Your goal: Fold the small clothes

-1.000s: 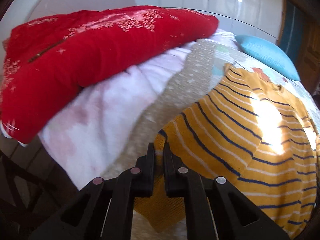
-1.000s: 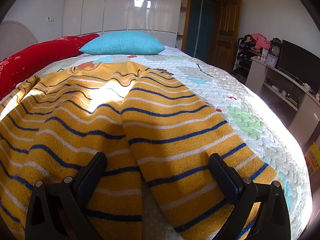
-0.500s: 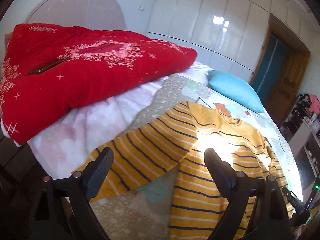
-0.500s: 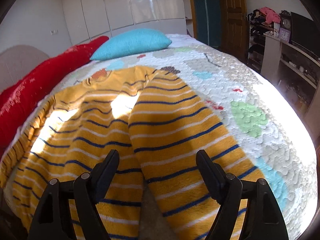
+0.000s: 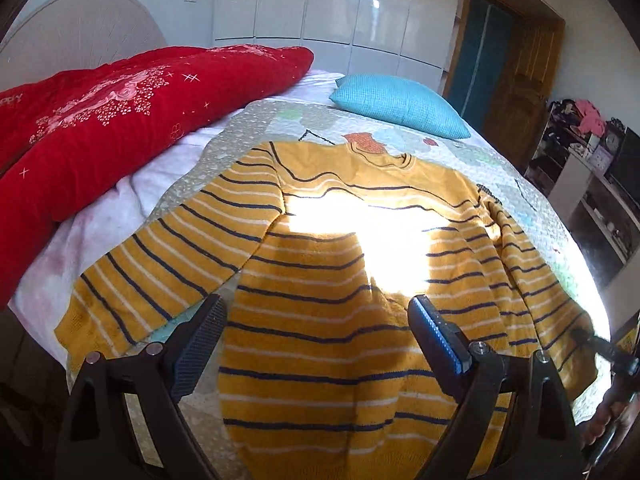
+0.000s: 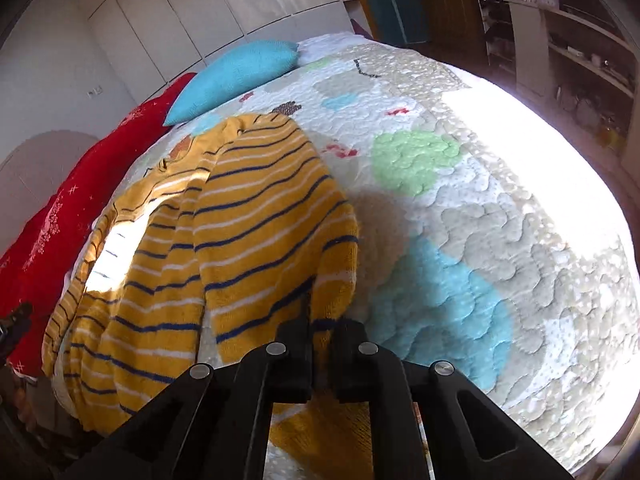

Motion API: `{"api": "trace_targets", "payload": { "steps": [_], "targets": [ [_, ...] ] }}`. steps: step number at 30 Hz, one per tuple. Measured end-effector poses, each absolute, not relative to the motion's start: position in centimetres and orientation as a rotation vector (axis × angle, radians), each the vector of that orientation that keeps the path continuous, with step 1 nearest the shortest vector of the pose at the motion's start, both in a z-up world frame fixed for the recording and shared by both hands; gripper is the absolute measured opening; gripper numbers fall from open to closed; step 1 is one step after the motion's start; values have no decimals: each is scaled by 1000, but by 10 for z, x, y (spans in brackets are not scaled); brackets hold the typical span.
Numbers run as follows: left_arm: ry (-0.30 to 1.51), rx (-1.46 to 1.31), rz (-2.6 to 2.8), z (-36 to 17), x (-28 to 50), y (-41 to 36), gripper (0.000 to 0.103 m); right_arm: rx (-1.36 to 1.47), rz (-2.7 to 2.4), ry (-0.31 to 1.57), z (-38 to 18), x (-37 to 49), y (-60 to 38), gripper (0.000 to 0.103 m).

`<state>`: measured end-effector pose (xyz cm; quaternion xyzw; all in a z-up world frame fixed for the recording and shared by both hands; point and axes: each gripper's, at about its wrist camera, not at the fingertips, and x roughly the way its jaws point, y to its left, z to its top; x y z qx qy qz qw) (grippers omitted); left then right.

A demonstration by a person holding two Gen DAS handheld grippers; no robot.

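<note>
The bed [image 5: 532,216] carries the sweater [image 5: 320,320] spread flat, collar toward the headboard, hem nearest the jaws. Its right sleeve [image 6: 276,240] runs straight away from the right gripper [image 6: 322,354], whose jaws are clamped on the cuff, so that hand is best placed to fold the sleeve across. The left gripper [image 5: 318,332] hovers over the hem, jaws wide, holding nothing.

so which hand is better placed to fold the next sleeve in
Right. The right tongs are already shut on the striped sweater, pinching its right sleeve at the end. The left tongs hang open above the sweater's body, holding nothing.
</note>
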<state>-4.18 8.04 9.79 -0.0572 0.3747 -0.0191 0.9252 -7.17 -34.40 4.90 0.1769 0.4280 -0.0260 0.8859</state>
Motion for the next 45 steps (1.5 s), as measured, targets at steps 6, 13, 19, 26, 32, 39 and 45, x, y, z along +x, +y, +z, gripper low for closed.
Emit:
{"api": "trace_targets", "payload": {
  "steps": [6, 13, 19, 26, 32, 39, 45],
  "targets": [
    [756, -61, -9, 98, -42, 78, 91, 106, -497, 894, 67, -44, -412, 8],
    [865, -82, 27, 58, -33, 93, 91, 240, -269, 859, 83, -64, -363, 34],
    [1020, -22, 72, 13, -30, 93, 91, 299, 118, 981, 38, -55, -254, 34],
    [1008, -91, 54, 24, -49, 113, 92, 427, 49, 948, 31, -66, -286, 35],
    [980, -117, 43, 38, -58, 117, 92, 438, -204, 866, 52, -69, -376, 37],
    [947, -166, 22, 50, -57, 114, 92, 429, -639, 687, 107, -56, -508, 60],
    [957, -139, -7, 48, -53, 100, 92, 475, -351, 718, 102, -85, -457, 62]
  ]
}}
